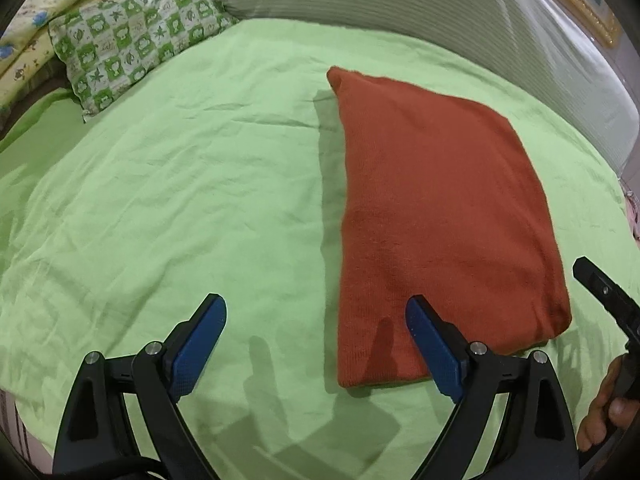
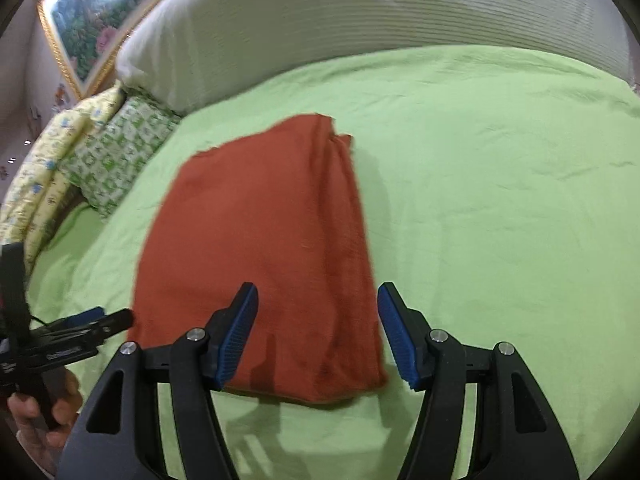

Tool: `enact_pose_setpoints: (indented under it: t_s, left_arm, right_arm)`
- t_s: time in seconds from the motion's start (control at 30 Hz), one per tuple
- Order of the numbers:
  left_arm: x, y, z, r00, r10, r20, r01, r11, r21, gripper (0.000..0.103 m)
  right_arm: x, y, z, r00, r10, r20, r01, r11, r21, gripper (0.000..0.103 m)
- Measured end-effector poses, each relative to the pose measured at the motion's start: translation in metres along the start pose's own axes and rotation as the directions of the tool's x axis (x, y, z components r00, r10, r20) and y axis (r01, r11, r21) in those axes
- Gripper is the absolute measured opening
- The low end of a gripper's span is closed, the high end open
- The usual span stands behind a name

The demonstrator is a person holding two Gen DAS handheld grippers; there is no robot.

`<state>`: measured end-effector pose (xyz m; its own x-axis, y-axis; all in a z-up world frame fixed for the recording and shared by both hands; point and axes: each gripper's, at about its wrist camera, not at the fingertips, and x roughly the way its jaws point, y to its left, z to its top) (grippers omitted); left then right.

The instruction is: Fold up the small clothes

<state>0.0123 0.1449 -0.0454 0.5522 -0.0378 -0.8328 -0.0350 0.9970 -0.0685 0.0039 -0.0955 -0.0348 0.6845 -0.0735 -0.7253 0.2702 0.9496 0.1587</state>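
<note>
Both my grippers spread wide above a folded rust-red knit garment on the green bedsheet.

My left gripper holds nothing, its blue pads far apart; the folded rust-red garment lies ahead of it, its near edge under my right-hand pad. My right gripper is likewise agape and empty, hovering over the garment's near right corner, with its left pad above the cloth. The green bedsheet stretches ahead; a green patterned pillow sits far off, left of my left fingers.
</note>
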Motion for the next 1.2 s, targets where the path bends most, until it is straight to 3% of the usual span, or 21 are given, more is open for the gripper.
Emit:
enact_pose_setpoints:
  t_s: [0.2,0.67,1.2]
  left_arm:
    - [-0.012,-0.016,-0.018,0.999,0.033,0.026,-0.035,0.998,0.05,0.092]
    - [-0.028,-0.03,-0.049,0.995,0.06,0.082,-0.067,0.994,0.084,0.092]
    - [-0.035,-0.025,-0.058,0.99,0.06,0.125,-0.07,0.995,0.075,0.092]
  right_arm:
    - [-0.011,0.018,-0.019,0.995,0.096,0.033,-0.093,0.994,-0.064,0.064]
    - [-0.024,0.022,-0.045,0.994,0.089,0.058,-0.081,0.989,-0.122,0.078]
    - [-0.024,0.03,-0.061,0.997,0.067,0.038,-0.059,0.983,-0.176,0.079]
